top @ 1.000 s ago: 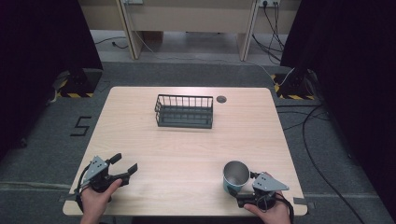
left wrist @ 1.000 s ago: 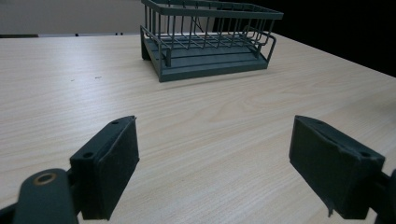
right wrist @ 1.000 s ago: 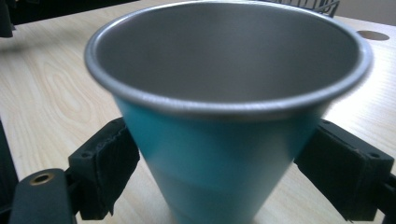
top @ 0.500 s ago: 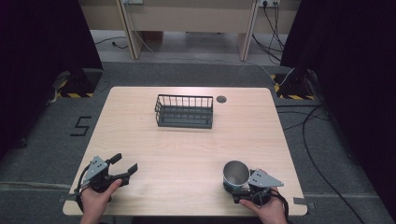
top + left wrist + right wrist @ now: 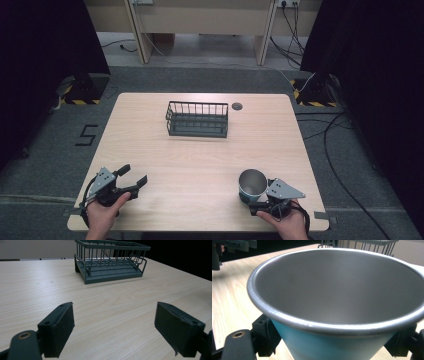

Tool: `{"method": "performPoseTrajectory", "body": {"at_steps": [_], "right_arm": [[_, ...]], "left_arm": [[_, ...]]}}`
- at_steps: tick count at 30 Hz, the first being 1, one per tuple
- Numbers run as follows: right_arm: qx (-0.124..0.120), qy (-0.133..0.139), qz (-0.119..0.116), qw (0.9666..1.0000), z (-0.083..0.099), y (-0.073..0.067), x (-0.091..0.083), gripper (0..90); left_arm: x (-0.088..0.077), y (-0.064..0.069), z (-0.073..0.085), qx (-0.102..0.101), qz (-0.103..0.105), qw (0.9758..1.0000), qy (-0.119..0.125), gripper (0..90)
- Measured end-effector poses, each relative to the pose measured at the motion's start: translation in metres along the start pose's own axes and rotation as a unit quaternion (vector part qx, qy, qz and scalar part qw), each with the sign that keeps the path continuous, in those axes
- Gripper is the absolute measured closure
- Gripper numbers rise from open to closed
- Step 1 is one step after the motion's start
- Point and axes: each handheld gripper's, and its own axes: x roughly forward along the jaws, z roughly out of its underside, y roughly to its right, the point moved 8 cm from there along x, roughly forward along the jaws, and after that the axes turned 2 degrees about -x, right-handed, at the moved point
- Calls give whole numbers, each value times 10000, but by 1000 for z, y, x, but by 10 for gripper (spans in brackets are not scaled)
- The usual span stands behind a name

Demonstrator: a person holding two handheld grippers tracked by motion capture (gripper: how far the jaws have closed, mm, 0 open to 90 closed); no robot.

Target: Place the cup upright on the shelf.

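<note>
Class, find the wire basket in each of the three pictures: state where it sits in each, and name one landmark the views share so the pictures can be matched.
High view: the wire basket stands at the table's far middle, beside a dark round hole.
Left gripper view: top centre, beyond the open jaws.
Right gripper view: only its upper bars peek over the cup rim, top right.
Shared landmark: the pale wooden table.

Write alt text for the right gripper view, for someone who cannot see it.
A metal cup with a blue outer wall and an empty grey inside stands upright, close to the camera, between the black jaws of the right gripper, one on each side of its lower wall. Behind it lie the light wooden table and part of a wire basket.
</note>
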Motion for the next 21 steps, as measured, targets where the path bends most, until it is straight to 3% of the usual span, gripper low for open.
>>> {"method": "performPoseTrajectory", "body": {"at_steps": [21], "right_arm": [[-191,271,216,9992,-33,14,4,181]], "left_arm": [[0,0,0,6,23,10000,-1,158]]}}
